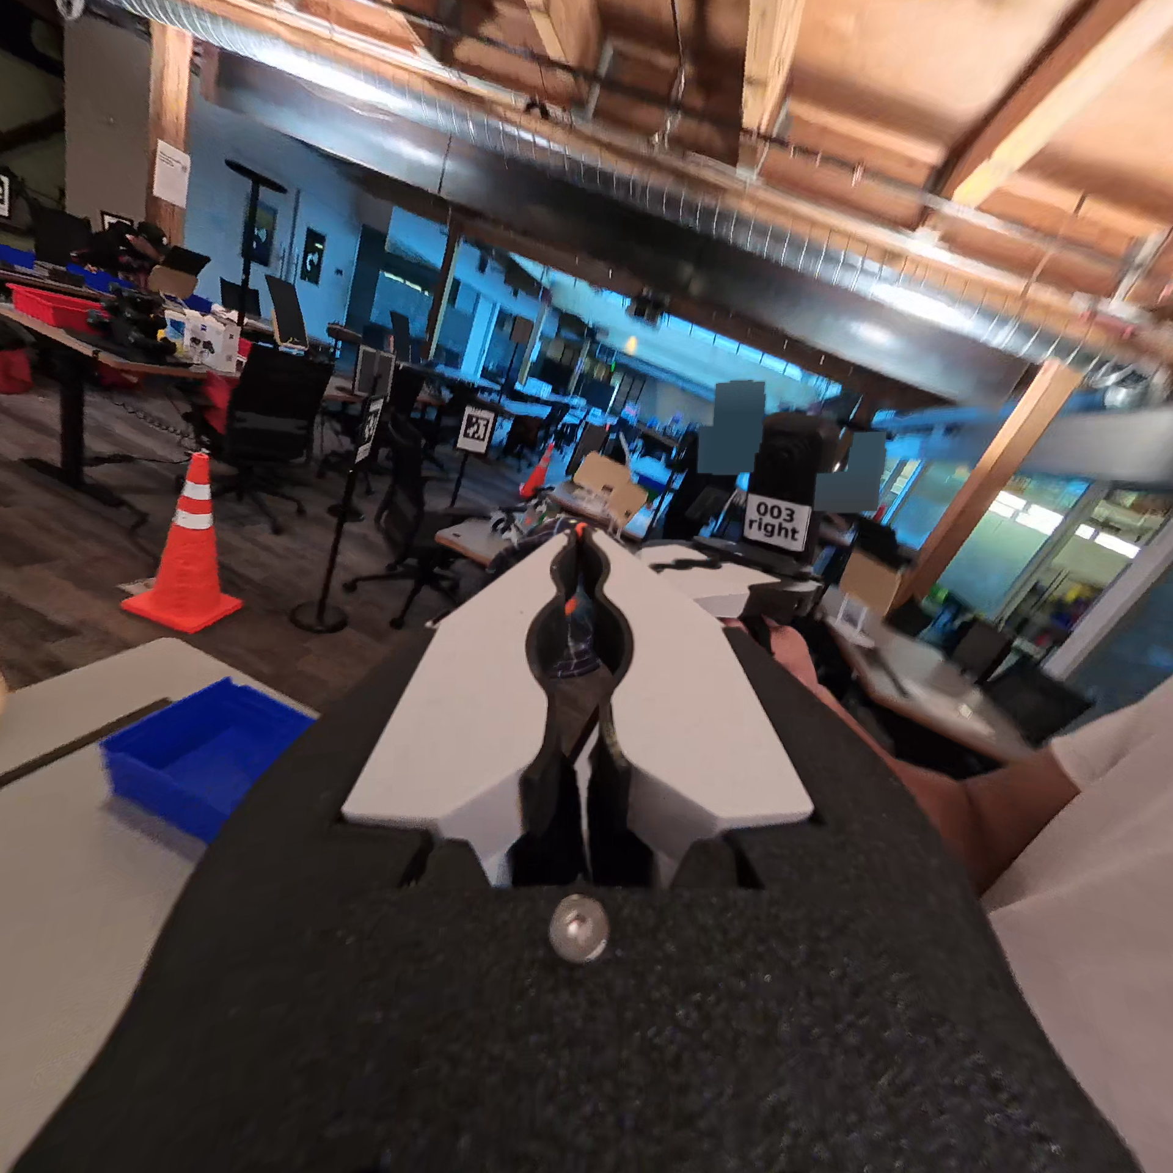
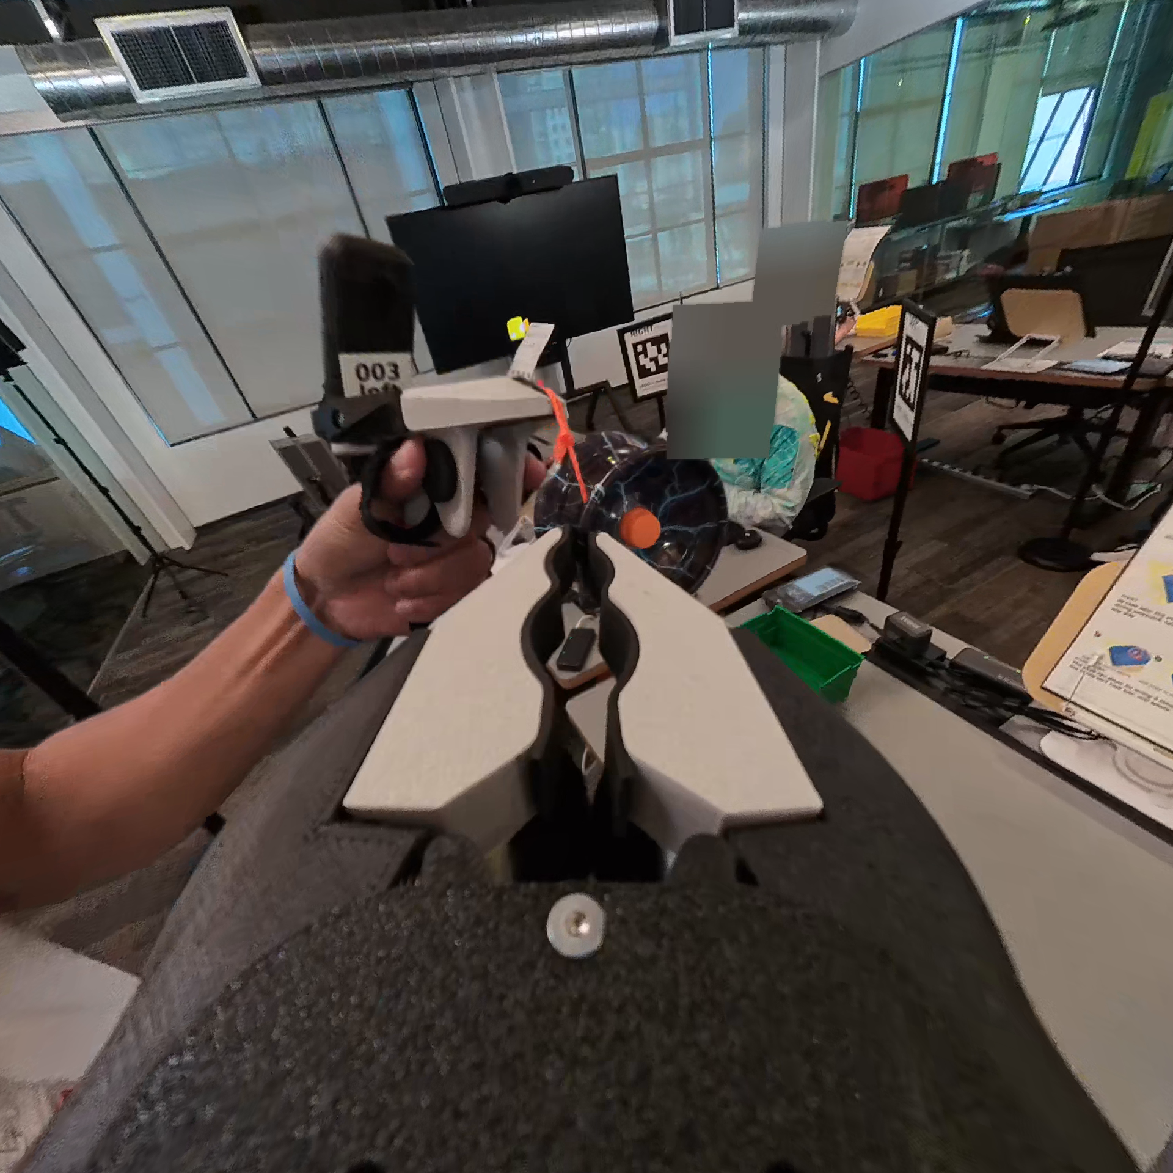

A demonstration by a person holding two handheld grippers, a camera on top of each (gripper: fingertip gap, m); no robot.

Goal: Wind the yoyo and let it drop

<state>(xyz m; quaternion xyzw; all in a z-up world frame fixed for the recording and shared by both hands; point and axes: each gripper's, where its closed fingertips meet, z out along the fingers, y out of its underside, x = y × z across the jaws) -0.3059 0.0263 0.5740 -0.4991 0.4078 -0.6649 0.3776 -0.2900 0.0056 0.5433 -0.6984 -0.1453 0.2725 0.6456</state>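
The yoyo (image 2: 673,482) is dark with blue lightning streaks and an orange hub; it is off the table. My right gripper (image 2: 580,539) is closed to a narrow gap with the yoyo's lower rim between its tips. An orange string (image 2: 562,438) runs taut from the yoyo up to my left gripper (image 2: 530,384), which a hand holds above and to the left. In the left wrist view my left gripper (image 1: 579,539) is shut on the orange string (image 1: 570,604), and the yoyo (image 1: 574,644) shows through the finger gap. The right gripper's white fingers (image 1: 717,571) reach in from the right.
A blue bin (image 1: 203,755) stands on the grey table (image 1: 70,888) at lower left, with an orange cone (image 1: 190,546) on the floor beyond. A green bin (image 2: 800,654), cables and a printed sheet lie on the table at right. A black monitor (image 2: 508,273) and a seated person (image 2: 774,470) are behind. My hands' fingertips stand some 4 centimeters from each other.
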